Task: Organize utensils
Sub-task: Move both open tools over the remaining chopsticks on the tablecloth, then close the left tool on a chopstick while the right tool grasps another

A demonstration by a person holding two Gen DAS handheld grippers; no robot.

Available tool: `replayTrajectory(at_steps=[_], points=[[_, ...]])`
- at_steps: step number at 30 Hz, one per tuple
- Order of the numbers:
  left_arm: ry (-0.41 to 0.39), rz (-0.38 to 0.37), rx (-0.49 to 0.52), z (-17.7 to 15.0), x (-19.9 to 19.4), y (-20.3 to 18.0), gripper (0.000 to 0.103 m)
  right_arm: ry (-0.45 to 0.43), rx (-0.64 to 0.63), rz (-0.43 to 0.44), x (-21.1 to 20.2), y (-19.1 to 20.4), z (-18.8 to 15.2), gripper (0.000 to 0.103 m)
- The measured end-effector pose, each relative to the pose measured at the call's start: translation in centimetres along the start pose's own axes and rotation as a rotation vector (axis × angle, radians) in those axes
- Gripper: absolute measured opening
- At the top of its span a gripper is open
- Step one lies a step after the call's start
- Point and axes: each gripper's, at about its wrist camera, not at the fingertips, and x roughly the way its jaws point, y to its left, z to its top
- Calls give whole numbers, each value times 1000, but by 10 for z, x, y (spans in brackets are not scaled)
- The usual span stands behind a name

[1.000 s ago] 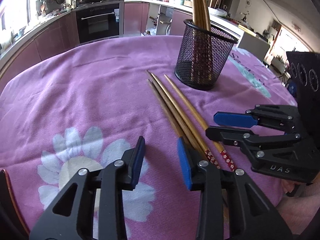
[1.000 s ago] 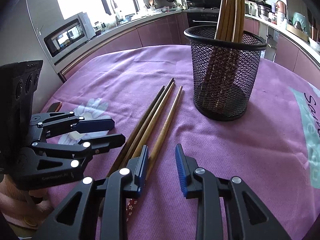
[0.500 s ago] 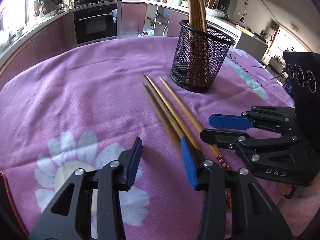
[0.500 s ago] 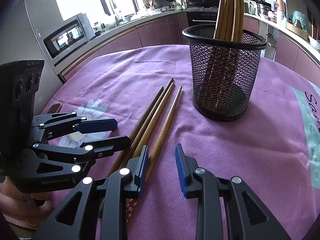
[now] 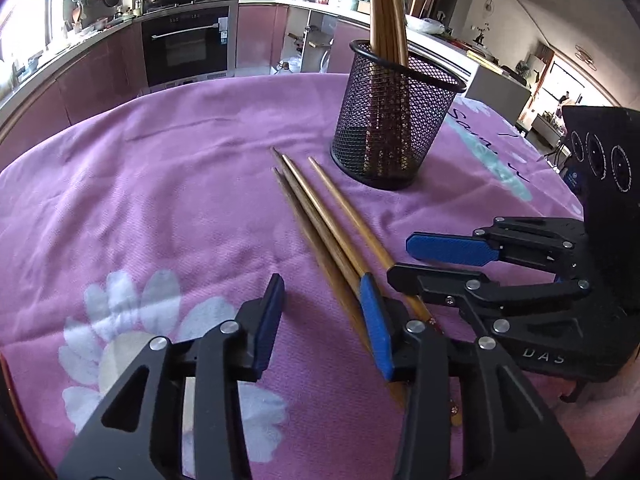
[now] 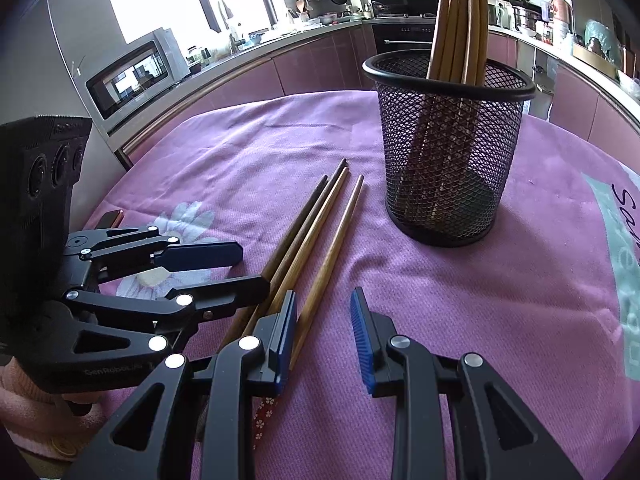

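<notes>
Loose chopsticks (image 5: 320, 216) lie flat on the purple tablecloth (image 5: 160, 200), a tight bundle with one set slightly apart on the cup side, thin tips pointing toward the mesh cup, patterned handle ends (red with small flowers) back under the grippers. From the right wrist view the same chopsticks (image 6: 320, 224) fan slightly: darker ones on the left, a lighter one on the right.

Black wire-mesh cup (image 5: 396, 120) stands upright on the cloth just beyond the tips, not touching them. More chopsticks (image 5: 386, 4) stand inside it, leaning together against the rim.

Left gripper (image 5: 324, 320): jaws apart and opening, nothing pinched. Its right blue pad sits right over the handle end of the bundle; the left pad is over bare cloth. Contact with the sticks can't be told from this angle.

Right gripper (image 6: 324, 332): jaws apart with a modest gap, only cloth between the pads. Its left pad sits just beside or over the lighter chopstick (touching or not, can't tell).

The two grippers are close, side by side, each visible in the other's camera.

White flower print (image 5: 132, 320) on the cloth under the left gripper. Teal lettered patch (image 6: 624, 264) on the cloth at right. Kitchen behind: built-in oven (image 5: 188, 40), microwave (image 6: 132, 72), pink cabinets.
</notes>
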Motion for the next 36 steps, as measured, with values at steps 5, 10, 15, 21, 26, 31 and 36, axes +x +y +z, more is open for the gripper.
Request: replayTrajectory(at_steps=[5, 10, 15, 21, 26, 31, 36], points=[[8, 9, 18, -2, -2, 3, 31, -1, -2, 0, 0, 0, 1, 26], [13, 16, 17, -3, -5, 7, 28, -2, -9, -6, 1, 1, 3, 26], [8, 35, -22, 1, -2, 15, 34, -2, -20, -20, 5, 4, 5, 26], [6, 56, -30, 7, 4, 14, 32, -1, -39, -50, 10, 8, 9, 26], [0, 86, -40, 11, 9, 10, 27, -3, -25, -69, 14, 6, 13, 19], [-4, 84, -61, 12, 10, 9, 20, -4, -12, -74, 14, 2, 13, 13], [-5, 79, -74, 11, 11, 7, 16, -7, 9, -69, 13, -2, 14, 8]])
